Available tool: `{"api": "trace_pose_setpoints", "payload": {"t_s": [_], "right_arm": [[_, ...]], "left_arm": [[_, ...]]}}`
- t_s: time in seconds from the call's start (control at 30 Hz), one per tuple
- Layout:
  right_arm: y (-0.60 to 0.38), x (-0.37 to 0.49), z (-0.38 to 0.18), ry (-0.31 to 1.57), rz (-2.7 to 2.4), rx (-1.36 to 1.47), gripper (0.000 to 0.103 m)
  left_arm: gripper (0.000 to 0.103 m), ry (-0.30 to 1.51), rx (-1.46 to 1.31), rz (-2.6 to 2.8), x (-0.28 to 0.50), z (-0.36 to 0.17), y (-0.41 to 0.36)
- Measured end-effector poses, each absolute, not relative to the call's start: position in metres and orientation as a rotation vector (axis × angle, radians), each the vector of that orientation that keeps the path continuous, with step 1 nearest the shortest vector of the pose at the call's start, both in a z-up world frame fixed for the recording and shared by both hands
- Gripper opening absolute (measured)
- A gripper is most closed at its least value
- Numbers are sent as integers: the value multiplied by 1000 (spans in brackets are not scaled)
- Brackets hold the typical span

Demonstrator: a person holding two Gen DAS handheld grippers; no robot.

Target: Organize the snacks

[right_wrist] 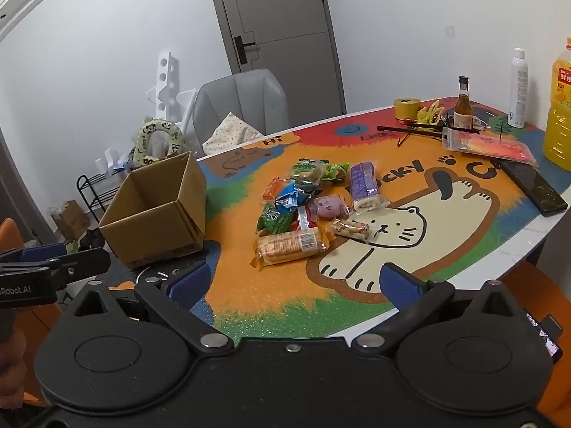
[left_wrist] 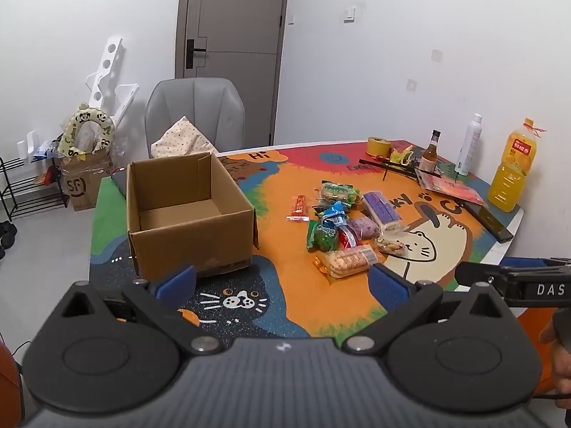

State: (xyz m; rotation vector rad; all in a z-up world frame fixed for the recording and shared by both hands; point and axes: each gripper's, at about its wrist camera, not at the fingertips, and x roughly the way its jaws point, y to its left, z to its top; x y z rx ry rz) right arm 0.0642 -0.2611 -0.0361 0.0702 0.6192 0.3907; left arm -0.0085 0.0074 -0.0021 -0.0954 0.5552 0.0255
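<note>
An open, empty cardboard box (left_wrist: 185,210) stands on the colourful cat mat (left_wrist: 285,296); it also shows in the right wrist view (right_wrist: 157,210). A pile of several wrapped snacks (left_wrist: 342,228) lies to its right, also seen in the right wrist view (right_wrist: 307,207). A biscuit pack (left_wrist: 348,260) is nearest, with a purple pack (left_wrist: 380,210) behind. My left gripper (left_wrist: 282,281) is open and empty, hovering before the box and pile. My right gripper (right_wrist: 299,280) is open and empty, just short of the biscuit pack (right_wrist: 289,246).
At the back right stand an orange juice bottle (left_wrist: 510,171), a white spray can (left_wrist: 469,144), a small brown bottle (left_wrist: 430,155), a tape roll (left_wrist: 379,146) and a red packet (left_wrist: 453,187). A black phone (left_wrist: 489,219) lies near the table edge. A grey chair (left_wrist: 196,114) is behind the table.
</note>
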Motion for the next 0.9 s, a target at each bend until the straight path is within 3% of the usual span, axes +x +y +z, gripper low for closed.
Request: {"api": "trace_pose_setpoints", "payload": {"t_s": [0.9], "right_arm": [[-264,64,-33,609,378,63,103]], "left_arm": [[102,562,-96,40,-11,6,9]]}}
